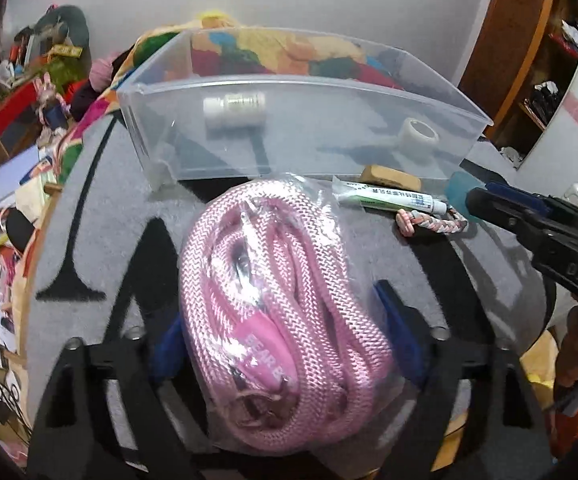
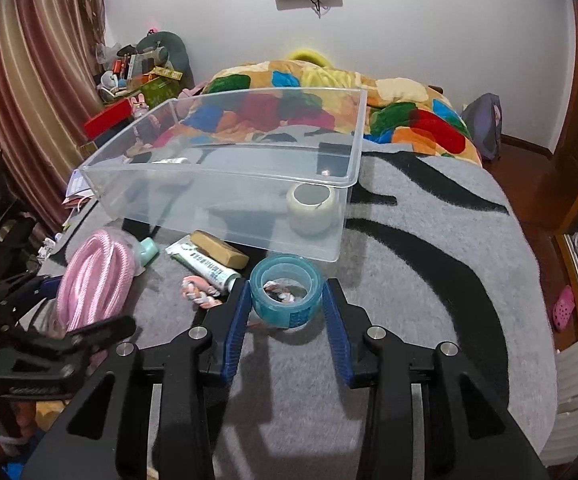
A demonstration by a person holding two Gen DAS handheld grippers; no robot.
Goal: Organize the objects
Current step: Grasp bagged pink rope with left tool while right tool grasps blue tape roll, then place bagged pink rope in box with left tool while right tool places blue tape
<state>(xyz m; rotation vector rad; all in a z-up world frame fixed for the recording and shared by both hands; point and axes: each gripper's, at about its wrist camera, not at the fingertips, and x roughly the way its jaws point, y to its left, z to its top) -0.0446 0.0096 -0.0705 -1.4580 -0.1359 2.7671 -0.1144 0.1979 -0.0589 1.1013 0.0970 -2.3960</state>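
A clear plastic bin (image 1: 289, 128) (image 2: 225, 196) stands on a grey blanket; inside lie a white bottle (image 1: 235, 110) and a white tape roll (image 1: 419, 134) (image 2: 312, 208). My left gripper (image 1: 289, 332) is shut on a bagged pink rope coil (image 1: 281, 320) (image 2: 93, 280). My right gripper (image 2: 285, 300) is shut on a blue tape roll (image 2: 285, 298) (image 1: 463, 194), with both pads against its sides. In front of the bin lie a toothpaste-like tube (image 1: 389, 198) (image 2: 205, 266), a tan block (image 1: 391, 178) (image 2: 219, 250) and a pink braided cord (image 1: 429, 222) (image 2: 201, 292).
A colourful quilt (image 2: 369, 108) is bunched behind the bin. Cluttered boxes and papers (image 1: 21, 120) sit to the left by a curtain (image 2: 21, 100). A small teal bottle (image 2: 147, 250) lies beside the rope. The bed edge drops off at right (image 2: 537, 280).
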